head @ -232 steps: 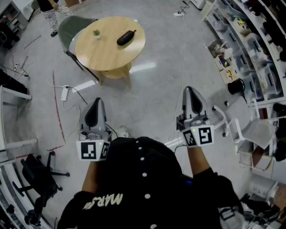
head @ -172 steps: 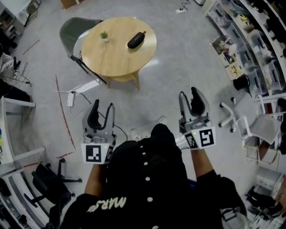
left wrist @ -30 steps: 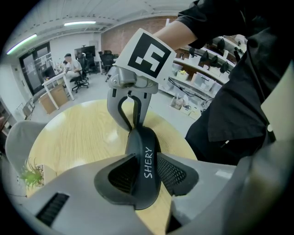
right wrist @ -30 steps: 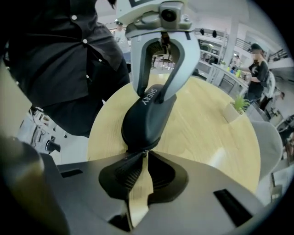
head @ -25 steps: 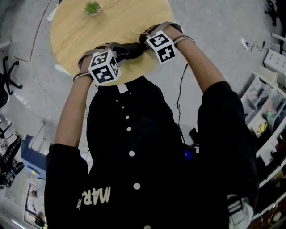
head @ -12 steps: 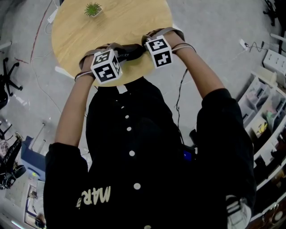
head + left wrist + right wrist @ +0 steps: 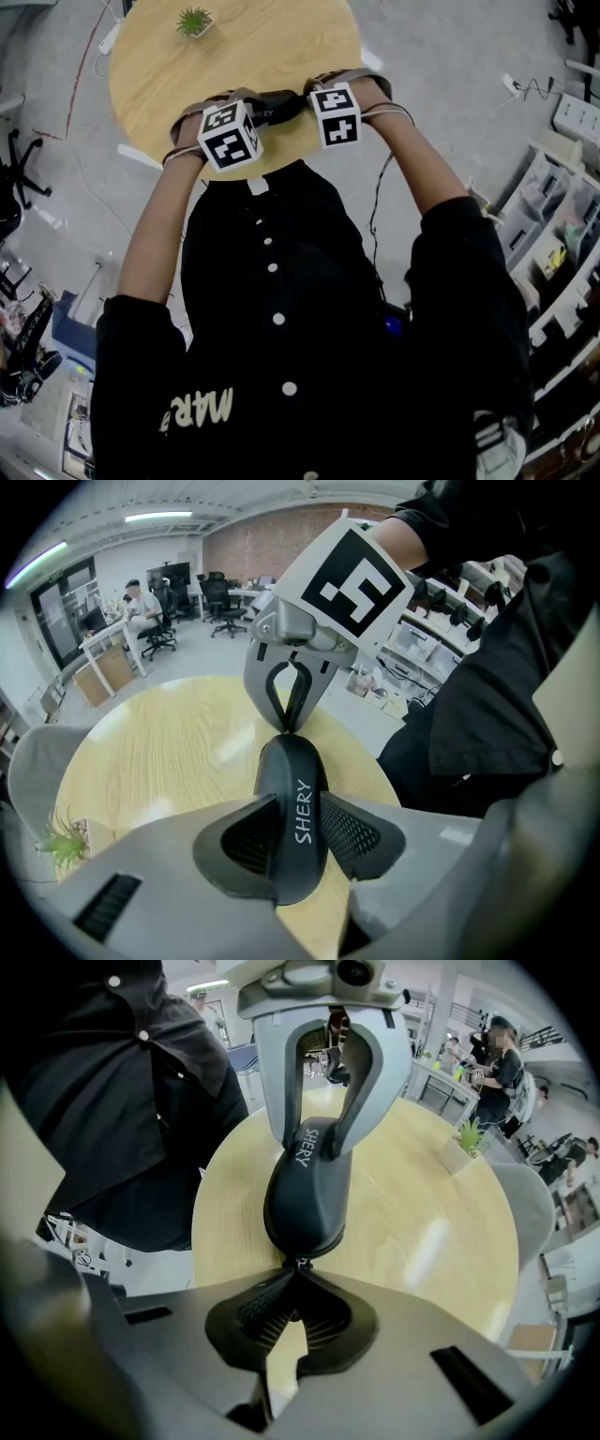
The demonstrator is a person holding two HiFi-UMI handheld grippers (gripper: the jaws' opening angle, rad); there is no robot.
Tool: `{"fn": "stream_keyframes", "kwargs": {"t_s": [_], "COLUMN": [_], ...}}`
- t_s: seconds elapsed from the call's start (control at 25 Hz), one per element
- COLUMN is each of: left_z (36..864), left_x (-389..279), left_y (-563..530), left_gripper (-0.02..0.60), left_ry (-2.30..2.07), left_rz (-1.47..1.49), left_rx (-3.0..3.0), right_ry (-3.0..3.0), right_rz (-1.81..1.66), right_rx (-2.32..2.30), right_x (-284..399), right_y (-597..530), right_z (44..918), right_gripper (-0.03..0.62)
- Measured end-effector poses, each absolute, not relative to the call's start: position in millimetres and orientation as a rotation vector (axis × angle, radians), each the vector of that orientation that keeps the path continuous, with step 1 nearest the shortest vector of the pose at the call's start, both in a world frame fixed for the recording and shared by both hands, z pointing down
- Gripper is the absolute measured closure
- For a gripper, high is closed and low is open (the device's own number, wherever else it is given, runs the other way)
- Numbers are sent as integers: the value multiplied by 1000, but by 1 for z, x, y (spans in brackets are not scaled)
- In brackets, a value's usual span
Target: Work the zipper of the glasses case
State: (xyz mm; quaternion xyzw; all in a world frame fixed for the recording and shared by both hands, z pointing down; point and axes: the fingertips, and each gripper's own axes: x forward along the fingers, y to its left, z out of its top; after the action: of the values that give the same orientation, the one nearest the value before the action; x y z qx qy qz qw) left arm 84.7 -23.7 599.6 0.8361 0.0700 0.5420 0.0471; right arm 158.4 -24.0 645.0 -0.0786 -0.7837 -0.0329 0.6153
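Pale-wood round counter (image 7: 281,47): carries every item listed.

Small green potted plant (image 7: 194,19): far left of the counter, well apart from the work, untouched.

Left hand-held gripper (image 7: 298,808): jaws spread wide and clamped across the body of the black, oval, hard-shell glasses case (image 7: 286,761), one pad pressing each long side. It pins the case flat on the counter. Unchanged from a second ago.

Glasses case, position: lying on the counter near the edge closest to the person, between the two grippers, with the white lettering facing up. No opened seam shows in either gripper view.

Right hand-held gripper (image 7: 295,1274): jaws pinched fully together at the end of the case. The small metal zipper pull (image 7: 300,1263) appears caught at the tips.

- Change noted: a second ago a sliver of gap remained between these jaws, and it is now gone.
- Change noted: the square-patterned marker cube (image 7: 335,115) on this gripper sits at a different angle in the head view, so the wrist has rolled.

Assessment: the pinch on the pull looks freshly made and the case is anchored, so the setup for the zip is complete. The zip's travel itself appears not yet begun. The likely next step is to draw the pull along the seam while the left clamp holds. The main risk is that so small a tab slips free of the tips.
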Motion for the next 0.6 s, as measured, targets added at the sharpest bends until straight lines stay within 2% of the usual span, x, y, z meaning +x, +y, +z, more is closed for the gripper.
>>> {"fn": "stream_keyframes", "kwargs": {"t_s": [0.6], "left_z": [597], "left_x": [85], "left_y": [-22], "left_gripper": [437], "left_ry": [287], "left_rz": [1701], "left_rx": [2531], "right_ry": [-1849], "right_rz": [213], "right_rx": [179], "right_x": [150], "right_y": [0], "right_z": [646], "right_gripper": [588]}}
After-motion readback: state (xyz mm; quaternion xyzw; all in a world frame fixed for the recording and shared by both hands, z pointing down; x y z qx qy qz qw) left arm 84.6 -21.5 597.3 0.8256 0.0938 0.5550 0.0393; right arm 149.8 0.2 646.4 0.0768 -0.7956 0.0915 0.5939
